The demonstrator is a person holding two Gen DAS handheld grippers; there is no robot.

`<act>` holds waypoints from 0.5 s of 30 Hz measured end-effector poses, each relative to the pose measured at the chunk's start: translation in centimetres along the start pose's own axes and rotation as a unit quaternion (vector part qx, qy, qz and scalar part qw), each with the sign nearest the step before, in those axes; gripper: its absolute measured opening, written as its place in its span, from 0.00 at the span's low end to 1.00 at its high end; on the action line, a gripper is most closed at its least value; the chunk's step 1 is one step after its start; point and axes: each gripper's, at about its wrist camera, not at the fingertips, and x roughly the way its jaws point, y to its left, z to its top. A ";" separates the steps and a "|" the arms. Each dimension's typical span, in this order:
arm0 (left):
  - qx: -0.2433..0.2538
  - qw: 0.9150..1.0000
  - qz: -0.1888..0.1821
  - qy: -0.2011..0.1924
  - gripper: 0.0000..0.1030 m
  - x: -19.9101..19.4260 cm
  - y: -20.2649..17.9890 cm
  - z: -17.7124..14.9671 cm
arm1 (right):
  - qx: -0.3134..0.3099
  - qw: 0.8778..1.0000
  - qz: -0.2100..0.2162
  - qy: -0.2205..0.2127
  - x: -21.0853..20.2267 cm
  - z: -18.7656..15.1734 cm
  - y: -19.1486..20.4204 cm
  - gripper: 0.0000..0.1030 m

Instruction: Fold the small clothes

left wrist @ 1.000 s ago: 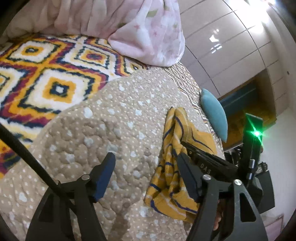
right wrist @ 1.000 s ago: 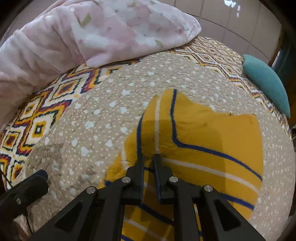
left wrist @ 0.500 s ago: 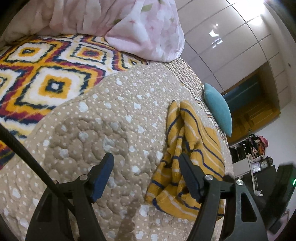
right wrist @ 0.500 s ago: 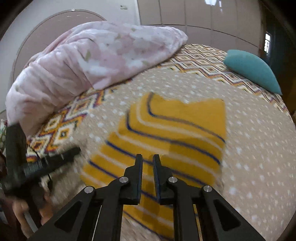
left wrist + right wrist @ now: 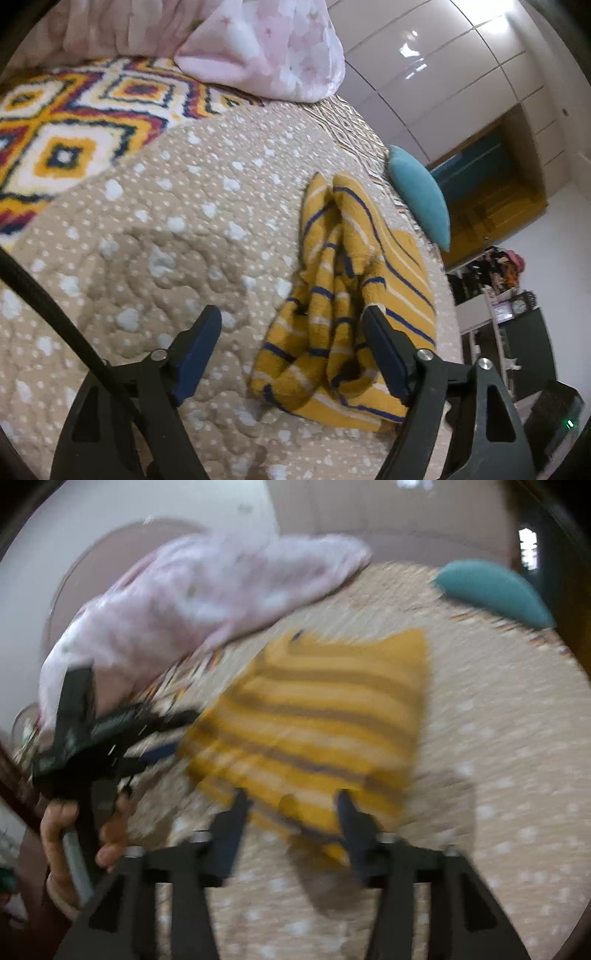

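Observation:
A yellow garment (image 5: pixel 347 302) with blue and white stripes lies bunched in long folds on the beige dotted quilt (image 5: pixel 166 229). My left gripper (image 5: pixel 291 343) hovers at its near left edge. Its jaws are opening, and only the garment's near corner shows between them, unpressed. In the blurred right wrist view the garment (image 5: pixel 321 720) lies flat ahead. My right gripper (image 5: pixel 293 812) is at its near hem with its jaws opening. The cloth edge sits between them, and the pads do not press it. The left gripper (image 5: pixel 159 734), held by a hand (image 5: pixel 74 830), reaches in from the left.
A pink floral blanket (image 5: pixel 258 40) is heaped at the back of the bed. A bright diamond-patterned cover (image 5: pixel 74 122) lies to the left. A teal cushion (image 5: pixel 421 195) rests at the bed's right edge, with wardrobe doors and cluttered shelves (image 5: pixel 498 280) beyond it.
My right gripper let go of the garment, opened wide and pulled back fast, blurring its view. The left gripper's jaws widened a little as it edged toward the garment.

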 end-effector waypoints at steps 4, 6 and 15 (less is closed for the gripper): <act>-0.001 0.999 -0.022 0.024 0.83 1.5 -0.3 -0.2 | 0.096 0.995 0.012 0.008 1.7 0.4 -5.3 0.69; 0.013 0.999 -0.017 0.028 0.85 2.2 -0.8 -0.3 | 0.134 0.990 0.040 0.019 3.3 0.4 -6.8 0.69; -0.012 0.995 -0.094 0.039 0.89 2.5 -0.4 0.2 | 0.244 0.957 0.154 0.043 10.6 1.3 -8.4 0.59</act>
